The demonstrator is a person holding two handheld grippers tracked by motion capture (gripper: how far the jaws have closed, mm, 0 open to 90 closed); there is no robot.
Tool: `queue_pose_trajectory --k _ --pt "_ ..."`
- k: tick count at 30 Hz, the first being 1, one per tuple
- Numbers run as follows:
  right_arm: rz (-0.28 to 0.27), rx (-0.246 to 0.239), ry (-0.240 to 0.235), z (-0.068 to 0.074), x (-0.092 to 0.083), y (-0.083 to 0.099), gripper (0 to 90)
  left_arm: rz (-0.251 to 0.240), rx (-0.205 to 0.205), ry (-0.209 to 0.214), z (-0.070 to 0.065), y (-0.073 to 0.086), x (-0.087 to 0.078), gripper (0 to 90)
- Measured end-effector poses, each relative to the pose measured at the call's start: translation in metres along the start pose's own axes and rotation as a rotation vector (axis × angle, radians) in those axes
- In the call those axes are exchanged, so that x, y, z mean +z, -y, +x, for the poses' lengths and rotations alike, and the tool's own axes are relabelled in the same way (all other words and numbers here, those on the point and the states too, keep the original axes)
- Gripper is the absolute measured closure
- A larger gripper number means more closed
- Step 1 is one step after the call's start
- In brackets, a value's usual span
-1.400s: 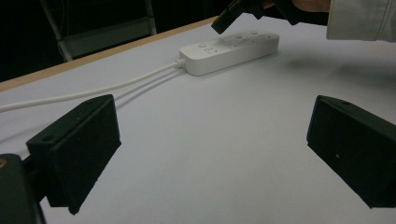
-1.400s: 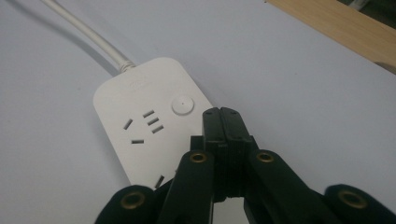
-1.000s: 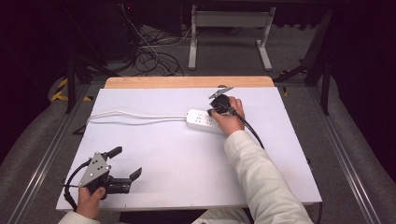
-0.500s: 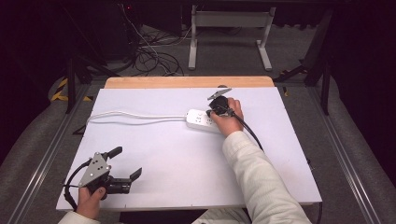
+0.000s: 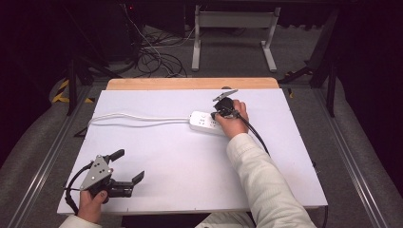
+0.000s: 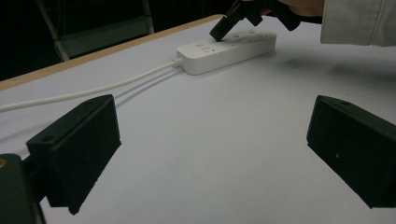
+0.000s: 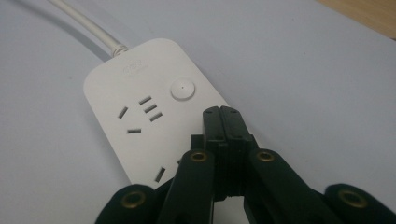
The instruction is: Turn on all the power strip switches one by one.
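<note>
A white power strip [image 5: 205,122] lies on the white table top toward the back, its white cable [image 5: 138,117] running off to the left. My right gripper [image 5: 219,113] is shut, with nothing between its jaws, and its tips hover over the strip [image 7: 140,112], just short of the round button [image 7: 182,88]. From the left gripper view the strip [image 6: 229,49] lies far ahead with the right gripper [image 6: 223,29] tilted down onto it. My left gripper [image 5: 129,167] rests at the front left corner, its jaws spread wide over bare table.
The table [image 5: 190,161] has a wooden strip [image 5: 190,83] along its far edge. Beyond it stand a metal frame [image 5: 233,33] and a tangle of floor cables [image 5: 152,59]. A black cable [image 5: 256,137] trails from the right gripper along the sleeve.
</note>
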State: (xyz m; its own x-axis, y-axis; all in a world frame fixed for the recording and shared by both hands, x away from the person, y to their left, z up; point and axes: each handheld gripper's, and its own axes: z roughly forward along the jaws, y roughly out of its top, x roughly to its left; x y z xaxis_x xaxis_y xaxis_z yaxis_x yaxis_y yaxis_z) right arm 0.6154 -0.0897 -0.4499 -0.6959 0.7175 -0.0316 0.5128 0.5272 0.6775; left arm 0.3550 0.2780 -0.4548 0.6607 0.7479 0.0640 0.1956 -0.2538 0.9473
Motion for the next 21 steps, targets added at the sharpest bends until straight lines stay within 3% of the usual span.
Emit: queue_pose_trajectory --k 2,7,10,12,14,15,21 --pt "-0.001 0.017 -0.006 -0.001 0.001 0.000 90.0 0.000 0.001 0.000 0.000 0.000 0.000 3.0" --pt "0.024 0.000 0.019 0.000 0.000 0.000 90.0 0.000 0.001 0.004 0.000 0.000 0.000 2.9" --pt "0.014 0.014 0.002 -0.003 -0.001 0.001 90.0 0.001 -0.002 0.004 0.000 0.000 0.000 3.0" --pt "-0.031 -0.014 0.011 -0.004 -0.006 0.000 90.0 -0.002 0.002 0.005 0.000 0.000 -0.001 2.9" --pt "-0.139 0.002 -0.009 0.000 -0.017 -0.006 90.0 0.000 -0.003 0.005 0.001 0.000 0.000 3.0" --pt "-0.158 -0.015 -0.011 0.003 -0.021 -0.010 90.0 0.000 -0.009 0.006 0.001 0.000 0.001 3.0" --pt "-0.180 -0.063 -0.012 0.011 -0.036 -0.024 90.0 -0.001 0.003 0.003 0.000 0.000 0.000 3.0"
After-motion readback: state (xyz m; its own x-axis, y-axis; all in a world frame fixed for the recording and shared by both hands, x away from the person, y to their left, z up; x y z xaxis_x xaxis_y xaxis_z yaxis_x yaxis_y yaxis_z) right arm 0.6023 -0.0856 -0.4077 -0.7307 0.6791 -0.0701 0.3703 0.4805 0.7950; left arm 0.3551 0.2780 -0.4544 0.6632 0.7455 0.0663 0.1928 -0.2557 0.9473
